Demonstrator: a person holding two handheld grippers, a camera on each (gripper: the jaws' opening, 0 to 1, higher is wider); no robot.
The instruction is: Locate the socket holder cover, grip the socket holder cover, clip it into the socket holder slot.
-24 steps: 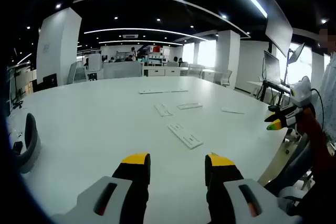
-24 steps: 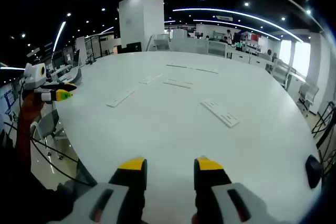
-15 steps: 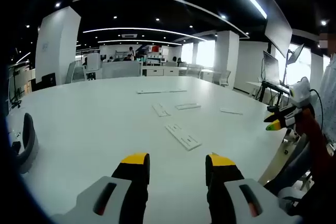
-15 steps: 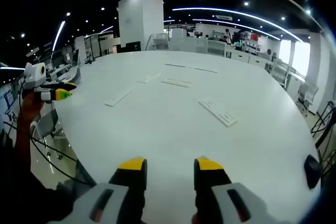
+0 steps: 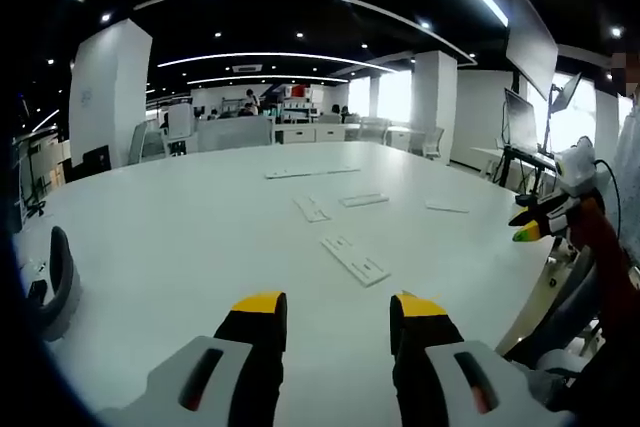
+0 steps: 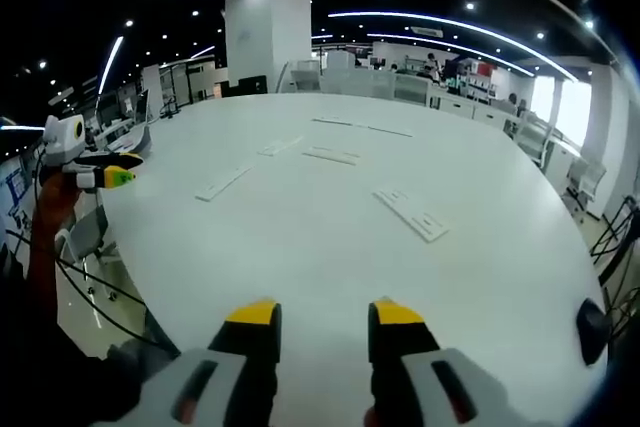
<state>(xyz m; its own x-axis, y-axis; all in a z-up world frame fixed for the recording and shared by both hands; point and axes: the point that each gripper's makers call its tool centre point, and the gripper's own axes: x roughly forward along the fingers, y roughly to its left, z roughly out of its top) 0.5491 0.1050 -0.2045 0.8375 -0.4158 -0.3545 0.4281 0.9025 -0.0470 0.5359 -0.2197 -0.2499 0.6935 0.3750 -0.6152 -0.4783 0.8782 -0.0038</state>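
A white socket holder (image 5: 354,259) lies flat on the white table (image 5: 180,237), with thinner cover strips (image 5: 310,209) beyond it. Both the left gripper (image 5: 330,309) and right gripper (image 6: 320,315) hover above the near table edge, fingers apart and empty.

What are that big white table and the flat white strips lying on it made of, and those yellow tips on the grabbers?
The table looks like smooth white laminate or painted board: even, matte, with soft glare. The nearest strip, probably a socket holder part, looks like moulded white plastic, judging by its thin profile and small cut-outs. The left gripper has yellow tips that look like rubber or plastic pads; I cannot tell which.
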